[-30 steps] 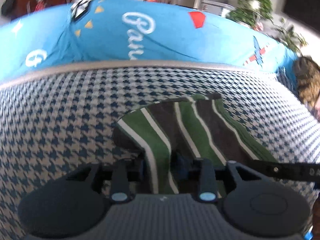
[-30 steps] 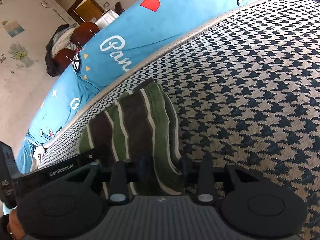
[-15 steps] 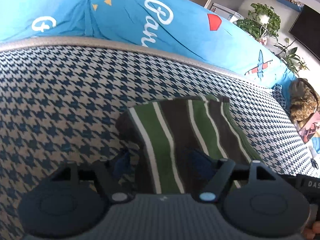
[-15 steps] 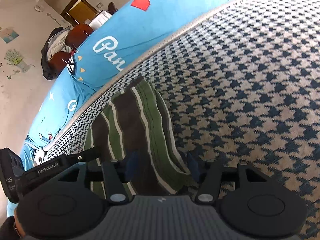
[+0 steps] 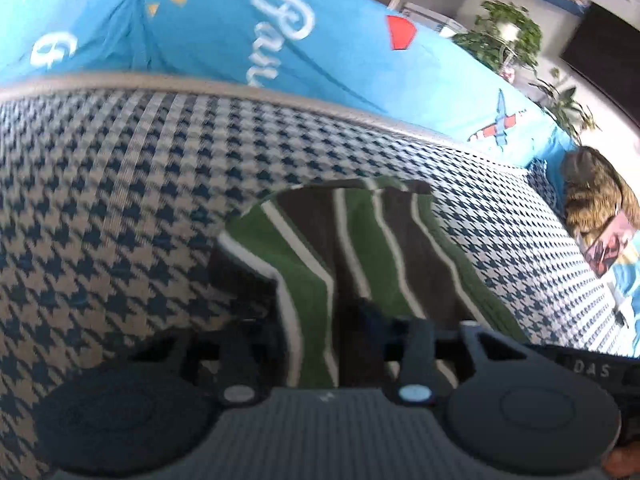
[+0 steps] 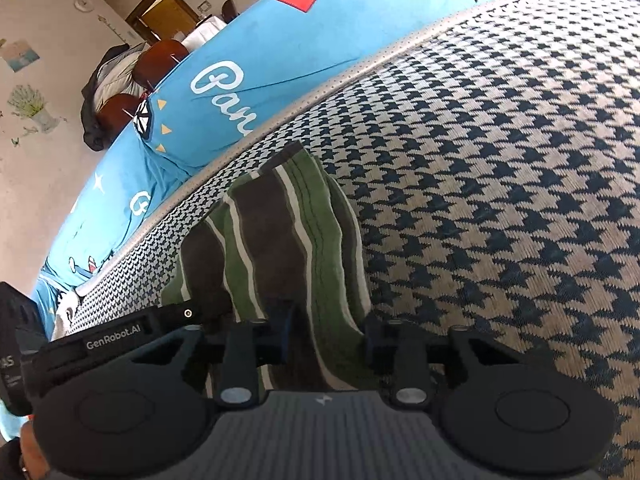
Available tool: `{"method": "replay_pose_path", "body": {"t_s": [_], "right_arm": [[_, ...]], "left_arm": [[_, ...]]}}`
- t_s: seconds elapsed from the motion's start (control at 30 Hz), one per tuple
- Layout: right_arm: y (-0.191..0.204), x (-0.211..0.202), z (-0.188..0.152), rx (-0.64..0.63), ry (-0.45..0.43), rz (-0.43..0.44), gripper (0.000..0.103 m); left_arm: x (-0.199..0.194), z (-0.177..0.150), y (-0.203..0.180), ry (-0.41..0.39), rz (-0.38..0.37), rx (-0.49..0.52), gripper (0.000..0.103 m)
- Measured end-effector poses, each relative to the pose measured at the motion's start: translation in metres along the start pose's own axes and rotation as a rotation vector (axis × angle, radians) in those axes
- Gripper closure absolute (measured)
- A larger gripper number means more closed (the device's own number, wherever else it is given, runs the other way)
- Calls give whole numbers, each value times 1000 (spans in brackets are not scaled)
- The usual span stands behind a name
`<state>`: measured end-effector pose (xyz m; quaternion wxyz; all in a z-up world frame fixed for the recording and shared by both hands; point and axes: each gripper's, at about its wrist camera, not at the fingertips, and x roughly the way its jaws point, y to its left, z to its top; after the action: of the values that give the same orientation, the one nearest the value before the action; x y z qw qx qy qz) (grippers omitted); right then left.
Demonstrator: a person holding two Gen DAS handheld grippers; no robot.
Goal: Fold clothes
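A green, brown and white striped garment [image 5: 360,240] [image 6: 280,240] lies folded on the houndstooth cushion [image 5: 120,200] [image 6: 500,180]. My left gripper [image 5: 320,320] is at the garment's near edge. Its jaws are closing, and a bunched ridge of the cloth fills the gap between them. My right gripper [image 6: 326,324] is at the same near edge, on the garment's right side. Its jaws are closing too, with the striped cloth pinched between its pads. Each gripper shows at the edge of the other's view, close alongside.
A bright blue cover [image 5: 280,60] [image 6: 260,80] with white lettering runs behind the cushion's pale piping. A brown furry thing [image 5: 596,196] sits at the cushion's right end, with potted plants [image 5: 508,36] beyond it. Chairs draped with clothes [image 6: 120,92] stand at the far left.
Both grippers' jaws spread wider half a second ago and have since come back in on the cloth. The left view has tilted slightly, and the fabric has bunched up between its fingers.
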<state>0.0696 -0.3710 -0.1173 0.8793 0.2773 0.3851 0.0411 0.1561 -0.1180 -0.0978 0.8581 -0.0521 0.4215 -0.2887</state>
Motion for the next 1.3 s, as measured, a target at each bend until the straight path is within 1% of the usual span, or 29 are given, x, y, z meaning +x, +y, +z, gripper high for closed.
{"method": "replay_pose_path", "body": {"t_s": [0.03, 0.07, 0.13, 0.23, 0.4, 0.5, 0.67, 1.0, 1.3], "right_arm": [[2, 0, 0, -11, -4, -3, 75], [3, -1, 0, -21, -8, -6, 76], [7, -1, 1, -41, -15, -12, 77], [11, -3, 2, -65, -31, -11, 78], [27, -8, 4, -148, -83, 2, 78], [34, -9, 4, -173, -104, 6, 78], [41, -10, 5, -180, -117, 12, 78], [50, -10, 4, -209, -128, 16, 78], [52, -18, 5, -222, -142, 23, 78]], "left_arm": [[-3, 0, -7, -15, 22, 34, 80], [-5, -1, -12, -29, 43, 64, 81], [-9, -1, -19, -52, 80, 90, 82], [-15, 0, -23, -75, 108, 93, 83], [-25, 4, -30, -127, 164, 124, 83], [-32, 7, -30, -151, 180, 123, 83], [-40, 11, -32, -177, 201, 135, 83], [-47, 13, -29, -194, 229, 124, 83], [-55, 12, -33, -211, 234, 130, 83]]}}
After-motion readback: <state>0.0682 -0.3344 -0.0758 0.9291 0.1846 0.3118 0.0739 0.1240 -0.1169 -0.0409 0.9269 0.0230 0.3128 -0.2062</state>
